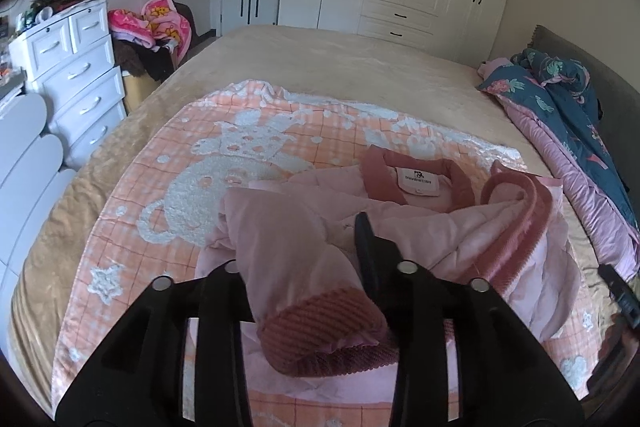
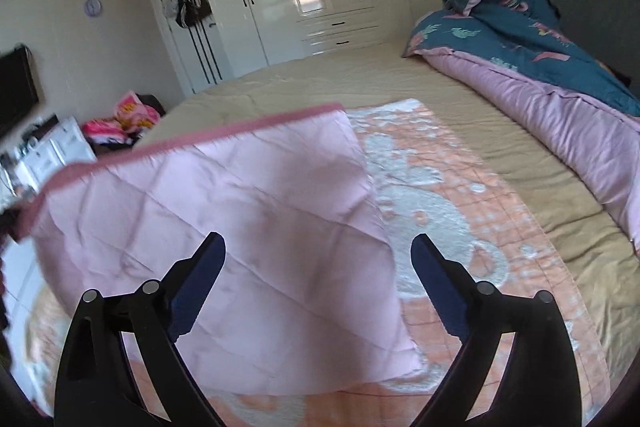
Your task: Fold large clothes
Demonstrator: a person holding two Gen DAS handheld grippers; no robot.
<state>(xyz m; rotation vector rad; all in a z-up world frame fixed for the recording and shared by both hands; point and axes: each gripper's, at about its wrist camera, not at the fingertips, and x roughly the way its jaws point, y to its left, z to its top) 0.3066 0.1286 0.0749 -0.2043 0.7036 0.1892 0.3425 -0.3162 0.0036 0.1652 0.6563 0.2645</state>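
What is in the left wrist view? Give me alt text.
Black left gripper with jaws closed on the ribbed-cuff sleeve of a pale pink quilted jacket, which is crumpled on an orange-and-white checked blanket over a tan bed.

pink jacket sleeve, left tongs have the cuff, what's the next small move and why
Probably carry the sleeve across the pink jacket toward its collar and lay it flat. The left tongs are shut on the ribbed cuff, the body lies bunched on the peach blanket, and the right tongs stand open over a panel.
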